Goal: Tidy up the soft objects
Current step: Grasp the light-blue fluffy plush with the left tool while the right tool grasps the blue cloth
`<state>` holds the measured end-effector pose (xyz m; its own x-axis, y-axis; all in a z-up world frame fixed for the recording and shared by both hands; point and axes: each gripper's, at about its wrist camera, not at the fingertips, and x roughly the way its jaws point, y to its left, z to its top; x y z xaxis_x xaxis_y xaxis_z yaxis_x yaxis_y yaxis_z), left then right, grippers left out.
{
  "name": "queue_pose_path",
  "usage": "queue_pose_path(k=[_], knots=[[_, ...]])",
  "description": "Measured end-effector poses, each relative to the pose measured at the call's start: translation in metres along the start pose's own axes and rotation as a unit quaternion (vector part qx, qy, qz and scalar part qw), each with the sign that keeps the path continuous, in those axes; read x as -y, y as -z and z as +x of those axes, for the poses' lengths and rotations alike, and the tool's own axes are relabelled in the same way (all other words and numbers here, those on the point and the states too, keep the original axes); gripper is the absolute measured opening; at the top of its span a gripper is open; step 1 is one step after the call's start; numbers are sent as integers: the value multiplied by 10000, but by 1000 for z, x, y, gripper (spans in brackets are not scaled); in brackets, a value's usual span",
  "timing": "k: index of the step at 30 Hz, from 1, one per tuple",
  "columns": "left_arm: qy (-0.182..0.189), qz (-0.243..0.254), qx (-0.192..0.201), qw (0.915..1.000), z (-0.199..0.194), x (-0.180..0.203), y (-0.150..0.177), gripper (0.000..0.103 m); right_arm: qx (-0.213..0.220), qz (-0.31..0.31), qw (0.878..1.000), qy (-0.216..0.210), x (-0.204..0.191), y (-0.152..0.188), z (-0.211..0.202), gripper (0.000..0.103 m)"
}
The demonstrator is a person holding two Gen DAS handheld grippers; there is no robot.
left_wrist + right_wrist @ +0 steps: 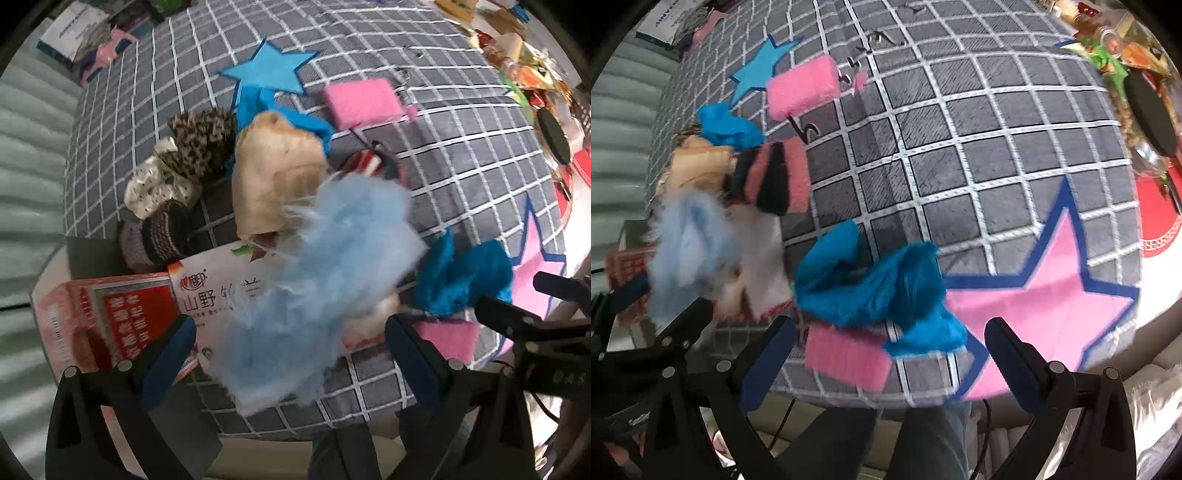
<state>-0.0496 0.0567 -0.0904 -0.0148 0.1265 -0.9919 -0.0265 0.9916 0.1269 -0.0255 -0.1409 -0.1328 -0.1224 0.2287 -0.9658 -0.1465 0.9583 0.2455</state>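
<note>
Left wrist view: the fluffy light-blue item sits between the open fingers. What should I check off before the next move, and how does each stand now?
1. Left gripper open: ok, jaws spread wide.
2. Fluffy light-blue fur piece lined up between the left gripper's fingers: ok, though blurred.
3. Fur piece actually gripped: not ok, neither pad touches it.
4. Right gripper open and empty: ok.
5. Crumpled teal-blue cloth clear of the right gripper: ok, it lies ahead of the fingertips.
6. Fur piece free of the white printed packet under it: cannot tell.
</note>
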Motion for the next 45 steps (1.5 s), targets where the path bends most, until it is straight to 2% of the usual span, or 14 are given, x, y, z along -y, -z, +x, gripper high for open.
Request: queue_pose_path(k=[5,9,17,20,22,23,24,25,26,27,29,35,42,45], knots=[[118,3,-42,9999,17,1,-2,102,-173,-158,9997,84,-6,-13,37,103],[253,43,14,9997,22,6,-3,103,-265,-399,9983,336,-13,-16,58,103],[341,12,-81,9994,34,0,-4,103,-156,-563,9967,560,-26,-22,65,103],[335,24,-125,9994,36,-1,-8,103,-98,-623,9965,543,-31,-21,62,91],[389,-14,-93,9992,33,-2,-9,98,-54,-741,9963,427,-28,-14,45,67],[396,-24,-46,9992,30,-1,-9,93,-50,-820,9961,331,-33,-13,42,60],[398,-14,-10,9992,26,0,-7,87,-46,-899,9958,149,-37,-13,40,42],[405,-8,26,9992,21,3,-6,83,-76,-923,9957,49,-41,-14,38,36],[420,5,99,9991,17,4,-5,71,-68,-950,9954,67,-45,-15,37,36],[430,37,177,9989,13,5,-4,52,-48,-972,9952,45,-47,-15,36,31],[452,110,273,9985,5,6,-3,32,-47,-919,9957,-97,-48,-16,33,30],[644,-62,226,9976,-7,-3,7,30,118,-660,9969,-400,-28,-21,4,28],[645,191,411,9969,-34,8,26,30,270,-306,9982,-447,1,-24,-28,28],[776,327,433,9955,-43,19,24,30,288,-235,9984,-432,16,-18,-37,28]])
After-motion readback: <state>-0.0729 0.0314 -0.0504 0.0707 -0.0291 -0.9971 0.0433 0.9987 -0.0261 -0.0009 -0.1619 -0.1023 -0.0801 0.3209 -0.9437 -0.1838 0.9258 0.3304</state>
